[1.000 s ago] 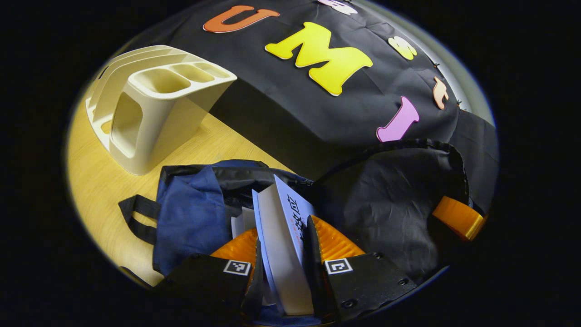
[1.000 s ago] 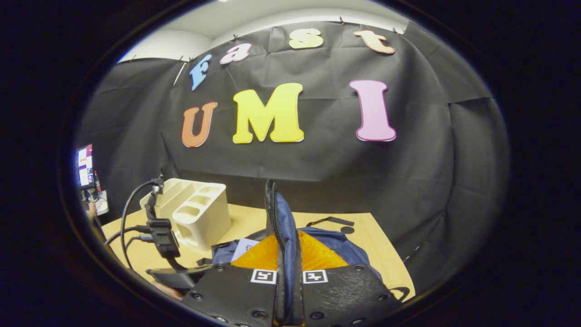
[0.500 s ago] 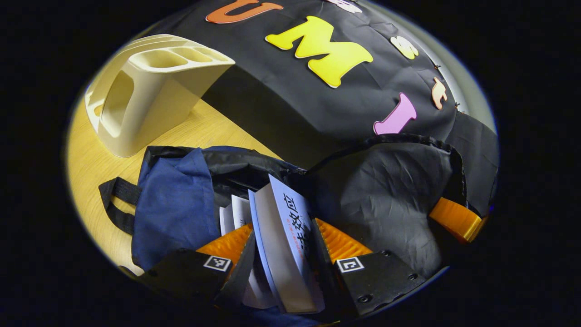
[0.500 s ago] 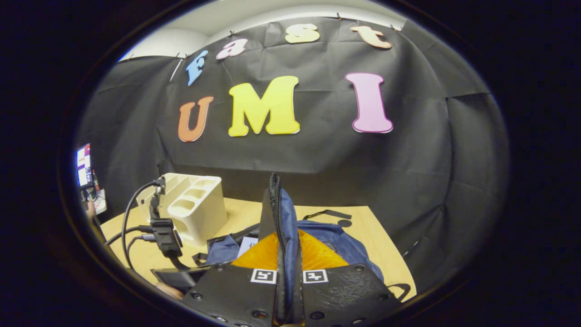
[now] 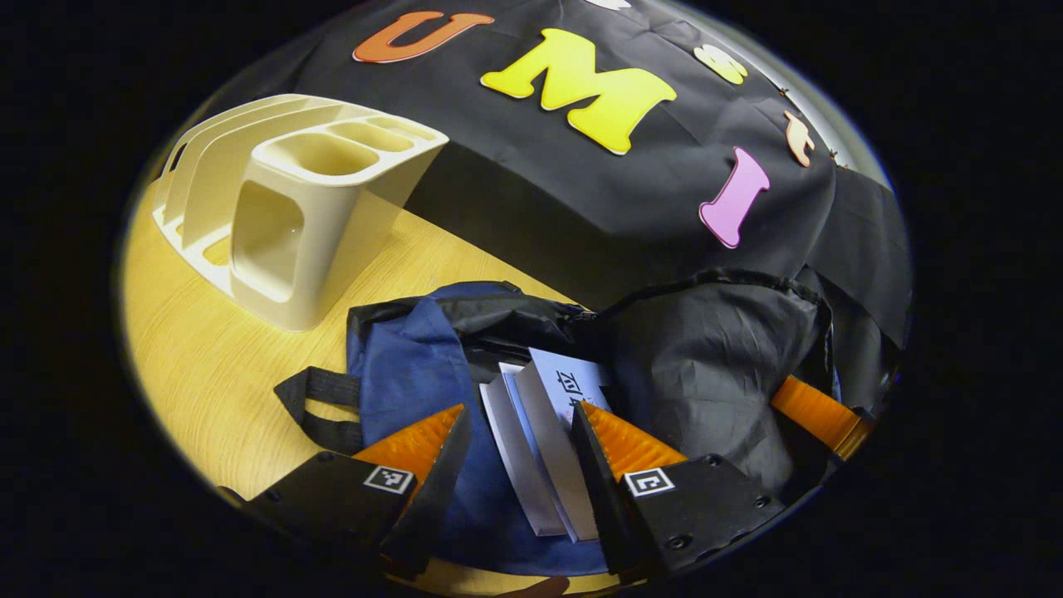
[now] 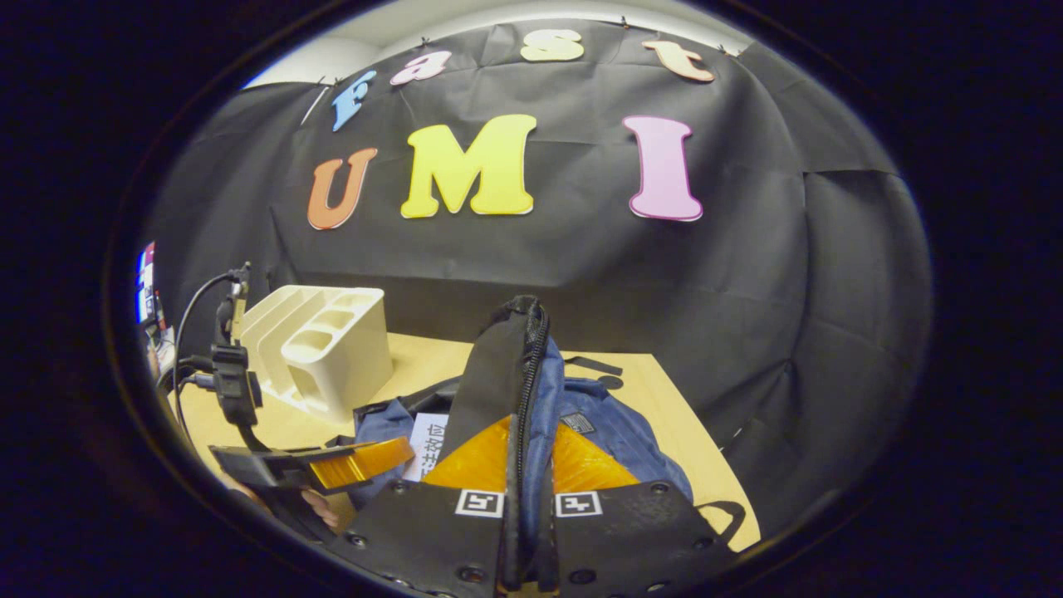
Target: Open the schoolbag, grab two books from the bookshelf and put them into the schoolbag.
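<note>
On the wooden table (image 5: 208,374), the blue schoolbag (image 5: 407,365) lay unzipped with its mouth facing the left gripper (image 5: 515,432). That gripper's jaws stood wide, gripping nothing; the two books (image 5: 544,432) sat between the fingers but apart from both, upright-ish and leaning, lower ends already down in the bag's opening. Looked like a release, books dropped in.

Right gripper (image 6: 530,448) was clamped on the bag's flap (image 6: 507,374), both fingers pinching the zipper edge and holding it lifted. Judged purpose: keep the mouth propped open so the books slid in without catching the lining. From the left gripper view, the raised flap (image 5: 714,365) stood as a dark wall just beside the books, with the right gripper's finger showing at its far edge.

The cream bookshelf (image 5: 291,216) stood behind the bag, near but not touching, its slots empty as far as visible. Both books appeared to be in, so the task was near done.
</note>
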